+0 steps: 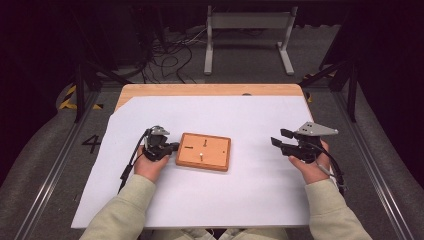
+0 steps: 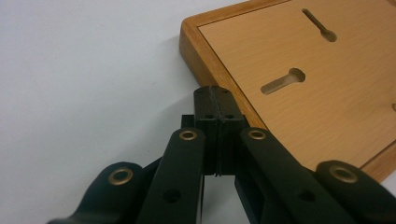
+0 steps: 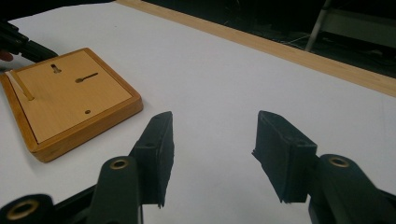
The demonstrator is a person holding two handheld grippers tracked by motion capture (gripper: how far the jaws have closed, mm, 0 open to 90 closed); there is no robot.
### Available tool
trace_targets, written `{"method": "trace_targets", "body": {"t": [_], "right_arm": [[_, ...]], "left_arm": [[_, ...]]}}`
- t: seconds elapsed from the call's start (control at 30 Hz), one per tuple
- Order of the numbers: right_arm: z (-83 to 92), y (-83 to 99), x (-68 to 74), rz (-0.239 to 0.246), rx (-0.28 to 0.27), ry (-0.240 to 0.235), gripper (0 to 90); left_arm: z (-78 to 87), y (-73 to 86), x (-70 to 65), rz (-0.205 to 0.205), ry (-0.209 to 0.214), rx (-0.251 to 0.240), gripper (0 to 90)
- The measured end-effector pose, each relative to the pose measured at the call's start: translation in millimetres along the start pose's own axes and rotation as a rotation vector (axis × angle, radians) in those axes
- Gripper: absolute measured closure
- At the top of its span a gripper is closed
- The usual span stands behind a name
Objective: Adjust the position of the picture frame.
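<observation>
A flat wooden board (image 1: 215, 157) with a raised rim and keyhole slots (image 2: 283, 80) lies on the white sheet in the middle of the table. My left gripper (image 1: 172, 146) is shut with nothing between its jaws. Its tips (image 2: 215, 100) sit right at the board's left rim (image 2: 205, 60), low over the sheet; whether they touch it I cannot tell. My right gripper (image 1: 277, 138) hovers to the right of the board, apart from it, open and empty (image 3: 212, 135). From the right gripper view the board (image 3: 70, 98) lies ahead at the left.
A white sheet (image 1: 250, 195) covers most of the wooden table, whose far edge (image 1: 210, 90) shows bare. Beyond it stand a grey metal frame (image 1: 247, 30) and loose cables (image 1: 170, 55) on the floor. Cables trail from both grippers.
</observation>
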State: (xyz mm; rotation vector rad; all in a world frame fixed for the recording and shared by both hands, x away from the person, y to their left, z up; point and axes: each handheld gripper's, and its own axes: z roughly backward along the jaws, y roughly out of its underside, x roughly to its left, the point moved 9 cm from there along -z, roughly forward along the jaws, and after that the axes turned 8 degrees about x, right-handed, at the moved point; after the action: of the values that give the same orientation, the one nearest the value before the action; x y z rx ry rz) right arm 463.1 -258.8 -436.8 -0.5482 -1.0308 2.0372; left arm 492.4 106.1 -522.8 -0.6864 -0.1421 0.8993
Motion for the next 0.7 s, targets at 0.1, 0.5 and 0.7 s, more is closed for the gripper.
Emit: {"method": "trace_targets", "body": {"t": [0.1, 0.5, 0.7], "right_arm": [[-0.2, -0.3, 0.1, -0.001, -0.001, -0.003, 47.5], [-2.3, 0.5, 1.4, 0.003, 0.008, -0.010, 47.5], [-2.4, 1.5, 2.2, 0.008, 0.011, -0.013, 47.5]], "left_arm": [[-0.1, -0.3, -0.6, -0.004, -0.011, 0.001, 90.0], [-9.5, -7.4, -33.6, -0.069, 0.039, 0.019, 90.0], [-17.0, -12.1, -69.7, -0.134, 0.078, 0.034, 90.0]]}}
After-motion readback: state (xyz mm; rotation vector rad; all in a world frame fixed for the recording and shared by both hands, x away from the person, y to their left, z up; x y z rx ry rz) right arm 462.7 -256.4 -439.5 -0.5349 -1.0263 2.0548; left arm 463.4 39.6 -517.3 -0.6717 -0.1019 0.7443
